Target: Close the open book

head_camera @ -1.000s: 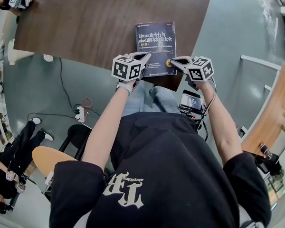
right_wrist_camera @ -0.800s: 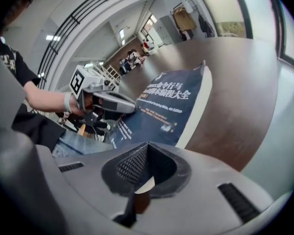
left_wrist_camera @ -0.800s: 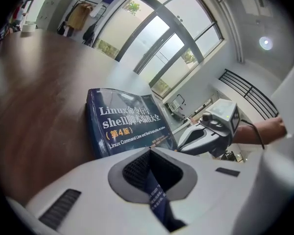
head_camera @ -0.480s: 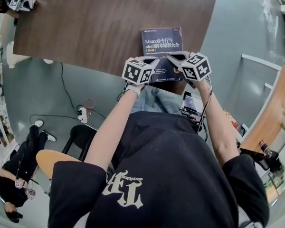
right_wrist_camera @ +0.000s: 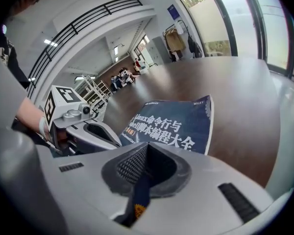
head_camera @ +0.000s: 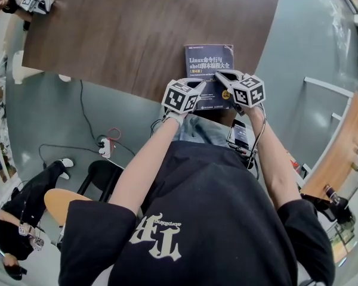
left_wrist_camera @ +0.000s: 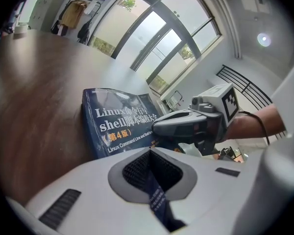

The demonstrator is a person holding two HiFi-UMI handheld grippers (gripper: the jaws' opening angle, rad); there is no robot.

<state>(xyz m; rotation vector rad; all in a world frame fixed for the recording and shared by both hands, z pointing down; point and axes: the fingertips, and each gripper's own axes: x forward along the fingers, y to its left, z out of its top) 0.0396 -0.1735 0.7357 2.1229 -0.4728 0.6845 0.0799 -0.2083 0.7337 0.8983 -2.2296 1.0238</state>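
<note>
Pointing over near edge of closed book (head_camera: 210, 70), left tool (left_wrist_camera: 149, 153), right tool (right_wrist_camera: 146, 148), jaws pressed together

Book (head_camera: 207, 64) edge behind right gripper (head_camera: 222, 75)

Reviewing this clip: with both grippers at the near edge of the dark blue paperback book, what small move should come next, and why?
Probably lift both grippers up and back, clear of it. The dark blue paperback book already lies shut, front cover up, flat on the dark wooden table. The left gripper and right gripper hover over its near edge, jaws together, so closing looks done.
</note>
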